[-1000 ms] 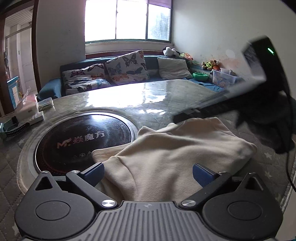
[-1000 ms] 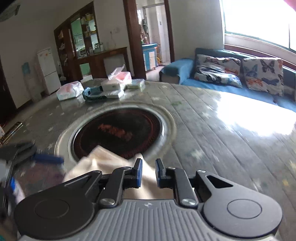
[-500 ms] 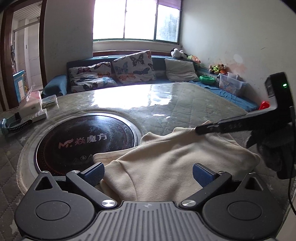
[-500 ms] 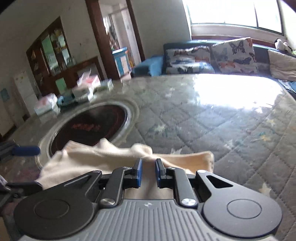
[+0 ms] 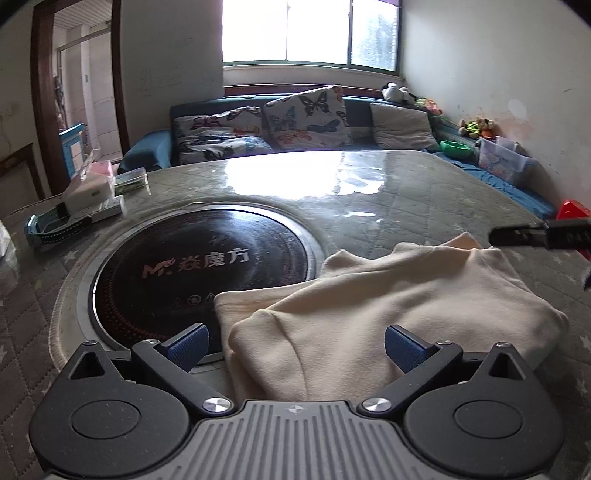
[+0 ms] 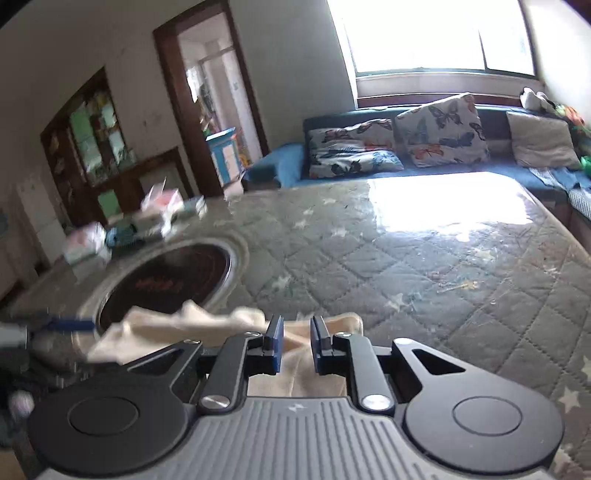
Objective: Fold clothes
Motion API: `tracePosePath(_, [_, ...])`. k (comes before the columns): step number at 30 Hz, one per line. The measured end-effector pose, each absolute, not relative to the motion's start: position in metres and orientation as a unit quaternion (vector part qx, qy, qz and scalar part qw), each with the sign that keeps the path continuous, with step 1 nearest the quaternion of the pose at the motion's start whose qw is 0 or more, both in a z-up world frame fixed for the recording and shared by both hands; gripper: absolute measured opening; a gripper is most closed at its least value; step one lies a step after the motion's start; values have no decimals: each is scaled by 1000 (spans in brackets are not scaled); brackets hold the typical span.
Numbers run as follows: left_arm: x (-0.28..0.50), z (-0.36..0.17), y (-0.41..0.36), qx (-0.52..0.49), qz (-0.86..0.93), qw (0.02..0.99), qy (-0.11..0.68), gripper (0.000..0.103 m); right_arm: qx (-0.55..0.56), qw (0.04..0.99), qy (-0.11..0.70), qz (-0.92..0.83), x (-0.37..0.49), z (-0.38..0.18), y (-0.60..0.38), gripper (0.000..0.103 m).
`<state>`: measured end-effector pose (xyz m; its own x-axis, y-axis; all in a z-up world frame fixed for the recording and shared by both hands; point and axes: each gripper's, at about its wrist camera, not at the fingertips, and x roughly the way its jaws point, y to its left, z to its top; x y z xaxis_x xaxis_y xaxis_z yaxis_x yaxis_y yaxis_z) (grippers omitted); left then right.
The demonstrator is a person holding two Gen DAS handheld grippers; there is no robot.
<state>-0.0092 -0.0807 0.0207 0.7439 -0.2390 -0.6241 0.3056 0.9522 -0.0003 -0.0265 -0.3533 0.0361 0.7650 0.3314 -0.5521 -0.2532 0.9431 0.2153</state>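
My wide-open left gripper [image 5: 293,341] sits nearest the folded cream fleece garment [image 5: 388,306], its long axis crosswise; my right gripper [image 6: 297,349], jaws slightly parted and gripping nothing, hovers over its far edge.

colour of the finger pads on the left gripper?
Blue pads on black arms; clearest in the left wrist view.

A folded garment [image 5: 388,306] lies on a quilted table [image 5: 424,192], its left edge overlapping a round cooktop [image 5: 199,269] set into the tabletop. Boxes [image 5: 92,192] sit at the table's far left. A sofa [image 5: 295,122] stands behind the table, under a window [image 5: 310,33].
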Motion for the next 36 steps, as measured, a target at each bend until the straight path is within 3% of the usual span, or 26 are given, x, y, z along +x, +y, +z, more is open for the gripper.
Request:
tracePosePath(6, [-5,13,-78,48,-116,932,341,103,59,932,327,143,-18,8,-350,16])
tracePosePath(10, [-8,15,-72,43,-105,934,339,103,51,936,320,138,-27,20,-344,17])
tracePosePath(14, [-15,15,-66,38,-95,936,338,103,5,940,303,157,-51,32,-331,27])
tracePosePath(21, [-22,10,-64,52,-85,939,329,103,-48,931,309,188,-86,18,-307,32])
tracePosePath(36, [-38,13,-41,49,-74,942,323,103,-46,939,306,153,-107,19,-322,33])
